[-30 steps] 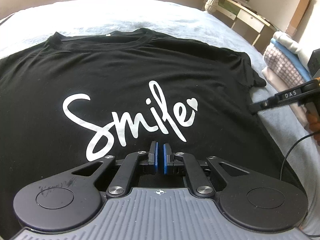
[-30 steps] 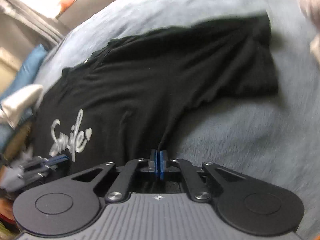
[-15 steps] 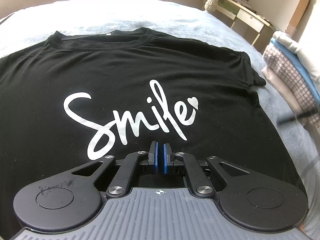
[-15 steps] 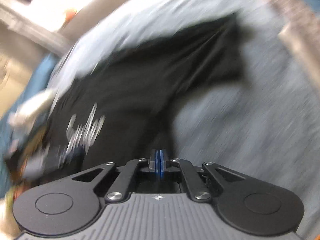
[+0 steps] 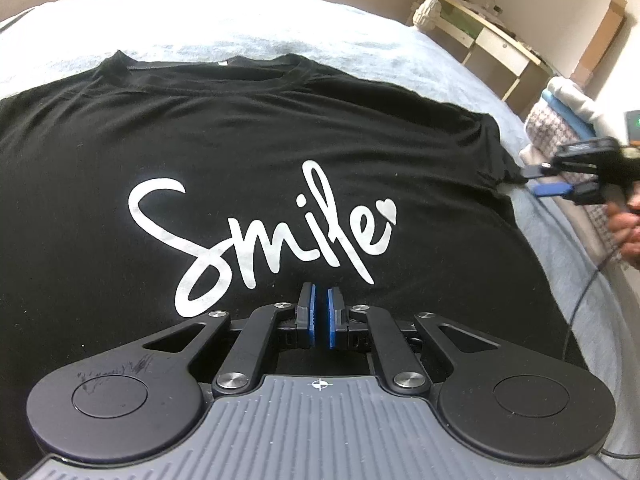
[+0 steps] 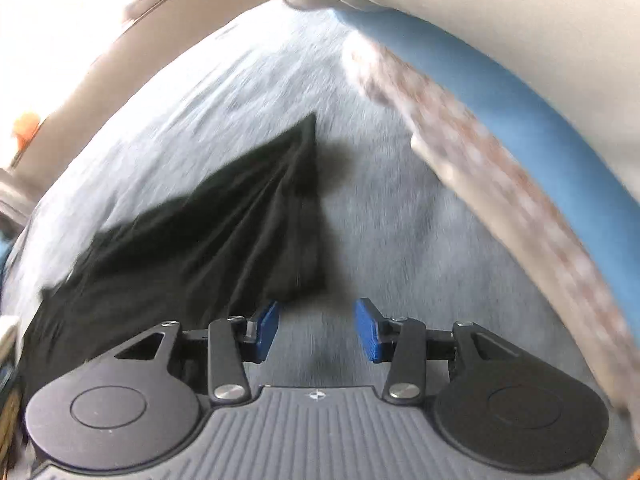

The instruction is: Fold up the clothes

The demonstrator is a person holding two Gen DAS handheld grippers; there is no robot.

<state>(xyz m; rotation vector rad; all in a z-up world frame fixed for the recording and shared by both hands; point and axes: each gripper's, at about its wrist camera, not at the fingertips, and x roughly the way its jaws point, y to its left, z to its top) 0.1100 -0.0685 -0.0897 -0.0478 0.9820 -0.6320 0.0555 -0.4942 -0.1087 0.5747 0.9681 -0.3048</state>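
A black T-shirt point(image 5: 248, 136) with a white "Smile" print lies flat, front up, on a pale blue bed cover point(image 5: 280, 20). My left gripper point(image 5: 319, 304) hovers over its lower middle with the blue pads almost together; no fabric shows drawn up between them. My right gripper point(image 5: 540, 180) sits at the shirt's right sleeve point(image 5: 496, 152), held by a person's hand point(image 5: 628, 232). In the right wrist view the right gripper point(image 6: 318, 320) has its jaws opening, with only bed cover between the pads. The sleeve point(image 6: 240, 232) lies just ahead of the left pad.
A stack of folded clothes point(image 5: 560, 120) sits on the bed right of the sleeve, close beside the right gripper point(image 6: 500, 152). A wooden desk point(image 5: 492, 40) stands past the bed's far right corner. A black cable point(image 5: 580, 300) trails over the cover.
The right gripper let go of the shirt's side edge, swung over to the sleeve by the clothes stack and opened its jaws. The left gripper and the shirt's body stayed put.
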